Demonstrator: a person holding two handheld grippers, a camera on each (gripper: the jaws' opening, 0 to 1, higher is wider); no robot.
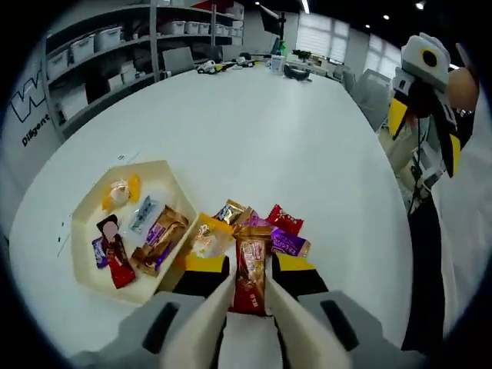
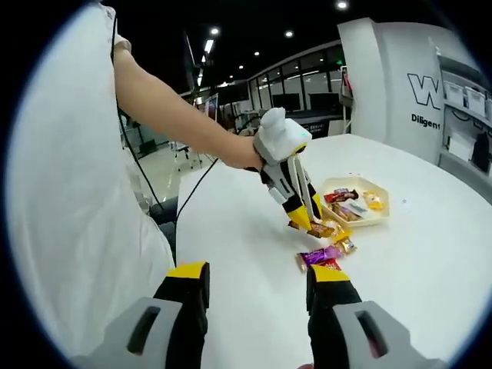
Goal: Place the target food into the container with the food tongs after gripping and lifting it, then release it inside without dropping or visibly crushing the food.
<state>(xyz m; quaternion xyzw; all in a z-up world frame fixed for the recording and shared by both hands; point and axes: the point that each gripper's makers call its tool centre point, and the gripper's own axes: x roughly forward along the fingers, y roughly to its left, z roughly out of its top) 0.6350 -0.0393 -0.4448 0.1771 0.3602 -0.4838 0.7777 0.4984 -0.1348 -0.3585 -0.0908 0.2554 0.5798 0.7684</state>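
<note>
Nearest in the left gripper view, the left gripper's (image 1: 250,288) two pale tong arms with yellow-and-black tips are clenched around a brown-and-red wrapped snack bar (image 1: 252,270), which stands lengthwise between them just above the white table (image 1: 254,131); just beyond the tips lies a small heap of wrapped snacks (image 1: 265,227), purple, red and gold, touching one another; to the left of the heap, close beside it, sits a cream hexagonal tray (image 1: 84,257) already holding several wrapped sweets; further off the table runs bare toward shelving with storage bins (image 1: 92,42) on the left wall; at the right edge the right gripper (image 1: 430,108) hangs above the table's rim.

In the right gripper view, the right gripper (image 2: 257,296) is released, its black-and-yellow tips wide apart above the table with nothing between them; beyond, a person's forearm (image 2: 173,108) reaches in from the left, holding the left gripper over the snacks beside the tray.
</note>
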